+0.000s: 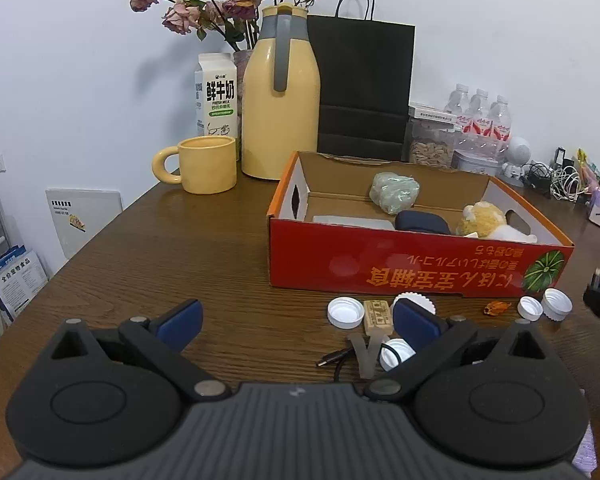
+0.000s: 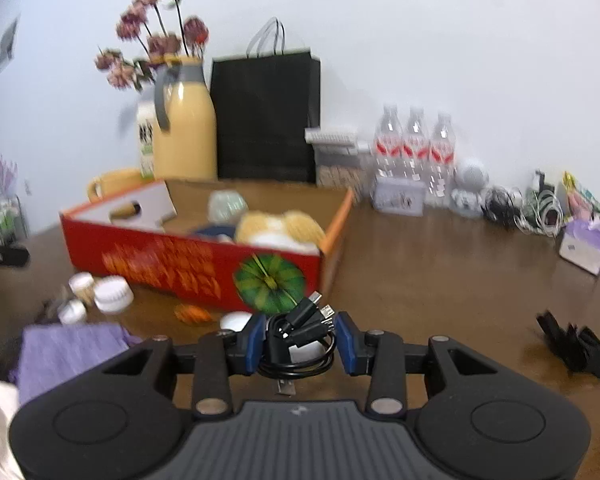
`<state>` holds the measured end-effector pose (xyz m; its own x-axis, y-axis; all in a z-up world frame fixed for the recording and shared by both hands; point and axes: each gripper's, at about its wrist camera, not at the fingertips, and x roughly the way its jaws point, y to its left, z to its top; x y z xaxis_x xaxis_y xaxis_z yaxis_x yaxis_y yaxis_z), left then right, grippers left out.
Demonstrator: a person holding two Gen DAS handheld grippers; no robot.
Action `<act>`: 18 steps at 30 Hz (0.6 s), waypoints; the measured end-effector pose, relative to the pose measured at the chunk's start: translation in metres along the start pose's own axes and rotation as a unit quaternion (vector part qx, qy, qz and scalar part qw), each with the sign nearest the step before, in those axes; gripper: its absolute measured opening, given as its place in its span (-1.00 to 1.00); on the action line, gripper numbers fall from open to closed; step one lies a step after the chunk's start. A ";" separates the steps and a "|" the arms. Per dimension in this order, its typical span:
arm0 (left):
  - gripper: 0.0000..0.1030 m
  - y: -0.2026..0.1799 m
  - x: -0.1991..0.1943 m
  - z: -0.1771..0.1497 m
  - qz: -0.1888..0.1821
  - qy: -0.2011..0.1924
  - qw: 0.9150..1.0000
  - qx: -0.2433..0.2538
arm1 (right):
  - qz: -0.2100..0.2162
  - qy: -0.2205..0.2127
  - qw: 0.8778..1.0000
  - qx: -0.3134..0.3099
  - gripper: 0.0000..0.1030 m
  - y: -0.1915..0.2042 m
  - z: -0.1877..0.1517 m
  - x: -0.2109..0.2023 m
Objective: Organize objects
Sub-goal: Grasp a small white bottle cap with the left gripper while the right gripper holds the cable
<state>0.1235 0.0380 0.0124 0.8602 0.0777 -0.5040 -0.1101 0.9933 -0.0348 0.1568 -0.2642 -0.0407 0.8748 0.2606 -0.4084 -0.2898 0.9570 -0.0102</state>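
my right hand-held gripper (image 2: 300,342) is clamped on a coiled black cable (image 2: 296,338) just near of the red box (image 2: 188,268), while my left hand-held gripper (image 1: 296,320) hangs spread apart above the desk (image 1: 180,256).

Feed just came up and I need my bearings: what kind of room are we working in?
Probably a home or small office: a wooden table against a wall with a thermos, milk carton, water bottles and a tangle of chargers.

Left table half (image 1: 140,248) open; red box (image 1: 400,264) and 5 caps (image 1: 345,312) block right.
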 end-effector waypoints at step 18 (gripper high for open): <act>0.83 -0.008 0.056 0.004 -0.002 0.046 0.998 0.032 | -0.006 -0.036 0.999 -0.014 -0.30 0.036 0.006 0.016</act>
<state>0.1742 0.0347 -0.0117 0.8105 0.0688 -0.5817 -0.0724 0.9972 0.0172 0.1623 -0.2246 -0.0419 0.9036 0.2576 -0.3421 -0.2881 0.9568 -0.0404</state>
